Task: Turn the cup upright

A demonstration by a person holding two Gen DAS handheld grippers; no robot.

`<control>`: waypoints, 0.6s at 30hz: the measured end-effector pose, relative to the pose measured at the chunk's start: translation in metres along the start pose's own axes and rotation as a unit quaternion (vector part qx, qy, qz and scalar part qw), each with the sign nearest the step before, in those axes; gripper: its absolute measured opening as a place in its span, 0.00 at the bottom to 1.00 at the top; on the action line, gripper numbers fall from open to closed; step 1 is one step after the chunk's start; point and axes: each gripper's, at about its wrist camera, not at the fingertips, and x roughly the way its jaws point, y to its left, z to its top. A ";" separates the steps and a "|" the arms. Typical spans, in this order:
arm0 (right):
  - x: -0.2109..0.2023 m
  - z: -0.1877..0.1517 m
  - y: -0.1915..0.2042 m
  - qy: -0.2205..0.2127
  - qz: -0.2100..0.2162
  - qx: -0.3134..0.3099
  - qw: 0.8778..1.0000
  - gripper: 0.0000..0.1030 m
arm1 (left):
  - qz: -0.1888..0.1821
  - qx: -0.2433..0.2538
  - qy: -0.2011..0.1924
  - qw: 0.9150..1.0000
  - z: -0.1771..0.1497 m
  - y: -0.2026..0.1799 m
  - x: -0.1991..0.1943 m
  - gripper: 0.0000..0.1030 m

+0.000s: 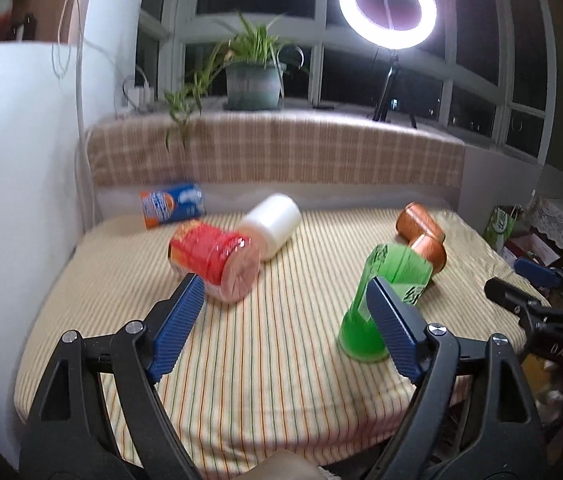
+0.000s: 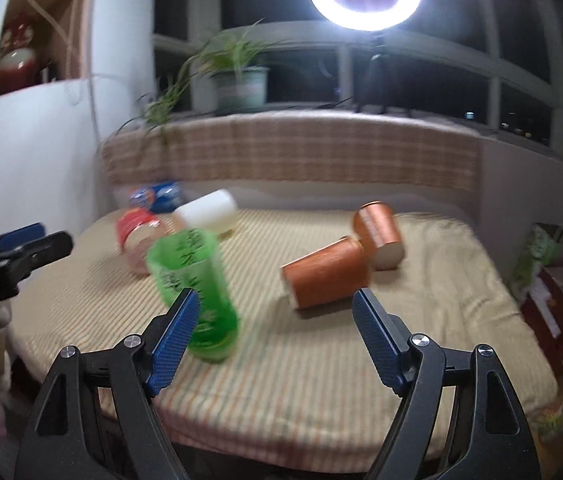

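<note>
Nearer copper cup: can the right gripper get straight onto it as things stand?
Probably yes. The right gripper is open, and the nearer copper cup lies on its side just ahead between the finger lines. The green cup sits off by the left finger; the second copper cup lies behind it.

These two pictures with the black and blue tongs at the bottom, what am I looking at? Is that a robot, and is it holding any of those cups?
No robot: a person holds a two-finger tong tool in each hand, with a wide-angle camera on each looking forward along its fingers. One picture comes from the left gripper, the other from the right gripper.

Both look at a striped cloth with cups lying on their sides: a green cup, a red cup, a white cup, a blue cup at the back, and two orange cups.

Both tools have their fingers spread wide and hold nothing. No cup has been stood upright yet. The pictures are a little blurred.
</note>
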 end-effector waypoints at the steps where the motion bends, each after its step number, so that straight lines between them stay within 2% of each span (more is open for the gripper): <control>1: -0.002 0.002 -0.003 -0.001 -0.012 0.004 1.000 0.76 | 0.004 0.003 -0.008 1.000 0.001 -0.002 -0.003 0.83; 8: -0.015 0.013 -0.012 -0.034 -0.060 0.027 0.997 0.76 | 0.015 0.016 -0.035 0.999 0.004 -0.010 -0.015 0.84; 12: -0.019 0.017 -0.015 -0.046 -0.064 0.034 0.996 0.76 | 0.025 0.016 -0.050 0.998 0.005 -0.010 -0.020 1.00; 18: -0.019 0.020 -0.012 -0.053 -0.074 0.029 0.995 0.79 | 0.038 0.009 -0.057 0.998 0.006 -0.006 -0.022 1.00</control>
